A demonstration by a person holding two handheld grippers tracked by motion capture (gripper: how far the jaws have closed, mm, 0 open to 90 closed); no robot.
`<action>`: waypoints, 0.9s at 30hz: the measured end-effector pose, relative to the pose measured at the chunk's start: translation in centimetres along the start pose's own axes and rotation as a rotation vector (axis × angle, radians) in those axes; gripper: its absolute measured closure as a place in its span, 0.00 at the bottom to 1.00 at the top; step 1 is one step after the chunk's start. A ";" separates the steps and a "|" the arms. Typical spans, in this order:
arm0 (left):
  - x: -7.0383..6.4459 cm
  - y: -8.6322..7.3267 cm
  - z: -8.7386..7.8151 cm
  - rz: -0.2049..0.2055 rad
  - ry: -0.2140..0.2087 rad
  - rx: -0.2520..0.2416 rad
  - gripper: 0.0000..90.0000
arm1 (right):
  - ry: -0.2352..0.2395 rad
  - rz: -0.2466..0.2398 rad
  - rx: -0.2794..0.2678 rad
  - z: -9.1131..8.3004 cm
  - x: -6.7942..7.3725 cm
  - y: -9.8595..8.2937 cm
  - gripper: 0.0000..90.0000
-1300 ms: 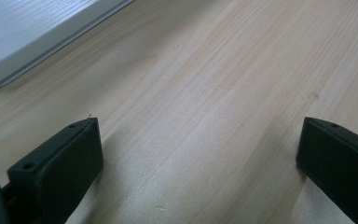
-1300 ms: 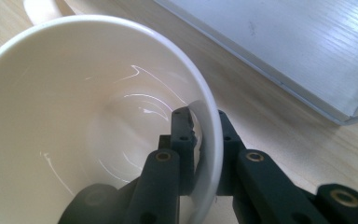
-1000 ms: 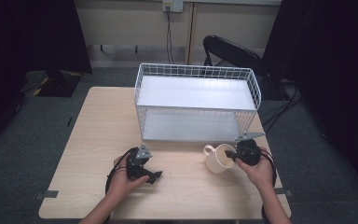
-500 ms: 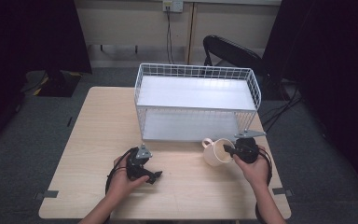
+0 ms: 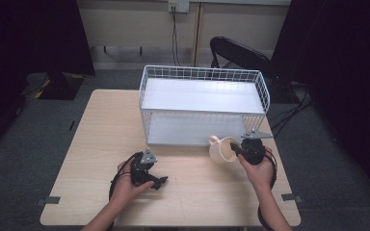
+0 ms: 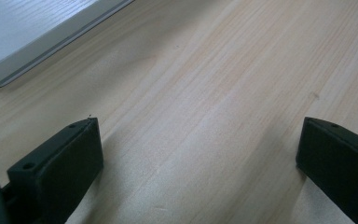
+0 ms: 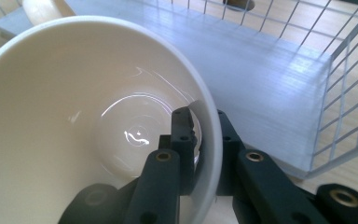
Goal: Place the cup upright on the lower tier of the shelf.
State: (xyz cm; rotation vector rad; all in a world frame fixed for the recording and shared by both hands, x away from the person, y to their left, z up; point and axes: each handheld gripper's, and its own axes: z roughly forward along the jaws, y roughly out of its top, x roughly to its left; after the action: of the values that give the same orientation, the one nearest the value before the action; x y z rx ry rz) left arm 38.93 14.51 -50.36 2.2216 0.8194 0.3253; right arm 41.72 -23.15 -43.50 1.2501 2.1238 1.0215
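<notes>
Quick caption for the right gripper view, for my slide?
Right gripper pinching the cream cup's rim, one jaw inside, one outside, before the wire rack.

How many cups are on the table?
1. The cream cup is by the front of the white wire rack, its rim pinched by the right gripper. None seem hidden.

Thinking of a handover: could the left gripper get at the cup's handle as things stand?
Probably yes: the left gripper is open, with bare table between it and the cup, whose handle sticks out on its side, away from the right gripper.
</notes>
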 end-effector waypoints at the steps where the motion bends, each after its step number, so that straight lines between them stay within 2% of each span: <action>1: 0.0 0.0 0.0 0.000 0.000 0.000 0.00 | -0.008 0.000 -0.005 0.0 0.0 0.0 0.92; 12: 0.0 0.0 0.0 0.003 0.003 0.001 0.00 | -0.057 0.009 -0.051 0.6 0.0 0.5 0.92; 27: 0.0 0.0 0.0 0.004 0.003 0.001 0.00 | -0.111 0.003 -0.078 1.3 0.1 1.3 0.92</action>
State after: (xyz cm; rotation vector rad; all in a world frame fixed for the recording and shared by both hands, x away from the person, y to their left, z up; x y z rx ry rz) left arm 38.98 14.47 -50.35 2.2248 0.8164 0.3300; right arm 43.28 -22.18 -43.26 1.2434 1.9807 1.0027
